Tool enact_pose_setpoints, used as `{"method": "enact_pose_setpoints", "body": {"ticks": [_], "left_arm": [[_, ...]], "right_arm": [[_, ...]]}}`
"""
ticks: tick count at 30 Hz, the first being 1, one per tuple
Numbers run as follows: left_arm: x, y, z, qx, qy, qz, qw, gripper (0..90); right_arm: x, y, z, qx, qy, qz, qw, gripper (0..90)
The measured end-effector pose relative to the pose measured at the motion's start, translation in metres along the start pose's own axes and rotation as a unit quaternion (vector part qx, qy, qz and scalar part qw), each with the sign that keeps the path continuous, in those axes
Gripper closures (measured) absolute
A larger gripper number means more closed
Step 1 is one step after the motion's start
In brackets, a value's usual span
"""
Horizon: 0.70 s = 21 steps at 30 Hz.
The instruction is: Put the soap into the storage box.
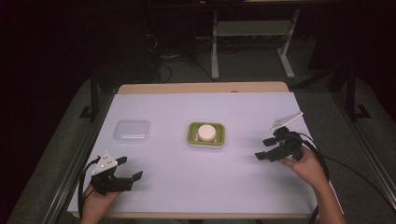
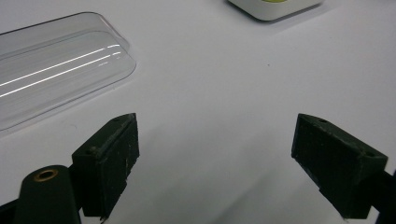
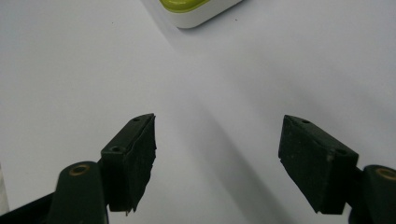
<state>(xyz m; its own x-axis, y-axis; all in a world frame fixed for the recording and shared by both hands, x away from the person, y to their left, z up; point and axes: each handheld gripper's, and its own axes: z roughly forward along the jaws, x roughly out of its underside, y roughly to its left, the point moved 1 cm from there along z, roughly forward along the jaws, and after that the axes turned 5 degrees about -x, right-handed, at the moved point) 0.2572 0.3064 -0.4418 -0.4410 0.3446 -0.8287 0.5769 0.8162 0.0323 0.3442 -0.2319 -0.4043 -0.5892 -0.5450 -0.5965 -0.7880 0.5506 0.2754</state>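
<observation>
black fingers [image 2: 109, 158], brass screws, grey plate [image 1: 105, 163]

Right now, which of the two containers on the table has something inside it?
The green and white dish at the centre: a white round block sits in it. The clear plastic lid to its left holds nothing.

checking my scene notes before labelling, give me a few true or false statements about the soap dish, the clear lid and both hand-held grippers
1. The white bar sits in the green soap dish. True.
2. The clear lid covers the dish. False: it lies flat on the table, apart from the dish, on the left.
3. The left hand-held gripper is open and holds nothing. True.
4. The right hand-held gripper is shut on the bar. False: its jaws stand apart over bare table, right of the dish.
5. The dish lies between the two grippers' sides of the table. True.
</observation>
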Motion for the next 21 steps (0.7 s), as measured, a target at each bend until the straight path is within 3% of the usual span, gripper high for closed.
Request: {"method": "enact_pose_setpoints", "body": {"ticks": [21], "left_arm": [[0.001,0.0,0.0,0.001,0.007,0.008,0.9999,14.8]], "right_arm": [[0.04,0.006,-0.015,0.012,-0.024,0.012,0.9996,26.3]]}}
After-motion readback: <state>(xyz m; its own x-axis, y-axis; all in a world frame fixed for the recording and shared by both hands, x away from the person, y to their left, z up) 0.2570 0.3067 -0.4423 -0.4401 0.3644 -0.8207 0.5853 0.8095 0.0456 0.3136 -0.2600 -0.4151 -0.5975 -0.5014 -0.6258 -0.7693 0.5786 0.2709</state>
